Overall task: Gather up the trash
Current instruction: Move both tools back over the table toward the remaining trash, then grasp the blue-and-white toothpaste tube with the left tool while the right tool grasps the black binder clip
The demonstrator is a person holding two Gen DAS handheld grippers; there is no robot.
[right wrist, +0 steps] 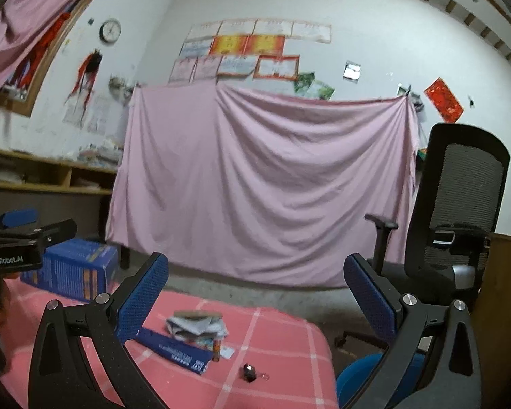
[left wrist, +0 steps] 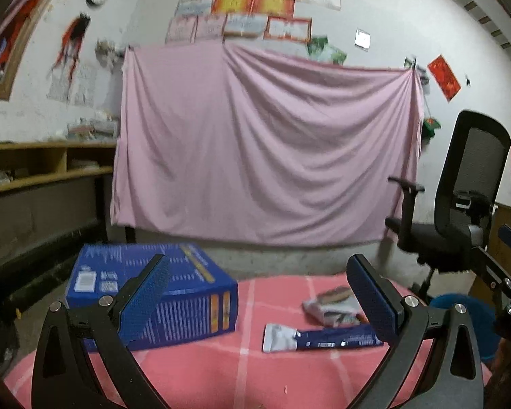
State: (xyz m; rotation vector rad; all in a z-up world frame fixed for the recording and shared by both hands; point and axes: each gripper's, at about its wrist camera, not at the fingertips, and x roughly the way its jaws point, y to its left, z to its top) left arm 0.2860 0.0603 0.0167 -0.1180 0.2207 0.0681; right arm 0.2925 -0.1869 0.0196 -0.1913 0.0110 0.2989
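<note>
While the left wrist view looks across a pink checked tablecloth (left wrist: 248, 368), the left gripper (left wrist: 259, 293) hangs above its near edge, blue-padded fingers (left wrist: 146, 303) spread wide, nothing between them. Trash on the cloth: a flattened blue-and-white foil tube wrapper (left wrist: 320, 338), lying just right of centre; a crumpled white paper wad (left wrist: 334, 306), directly beyond it. A large blue printed cardboard box (left wrist: 153, 293) sits at the far left of the cloth. A blue plastic bin (left wrist: 460, 313) stands low at right, off the table edge; a black mesh office chair (left wrist: 460, 204) stands behind it.

In the right wrist view, the right gripper (right wrist: 255, 293) is likewise wide open and empty, above the cloth. The wrapper (right wrist: 173, 347) lies near centre-left, touching the paper wad (right wrist: 194, 327) behind it. A small black object (right wrist: 249, 372), too small to identify, lies nearer, apart from both. The box (right wrist: 71, 269) sits far left; the left gripper's body shows above it. The bin (right wrist: 357, 378) is at lower right.
</note>
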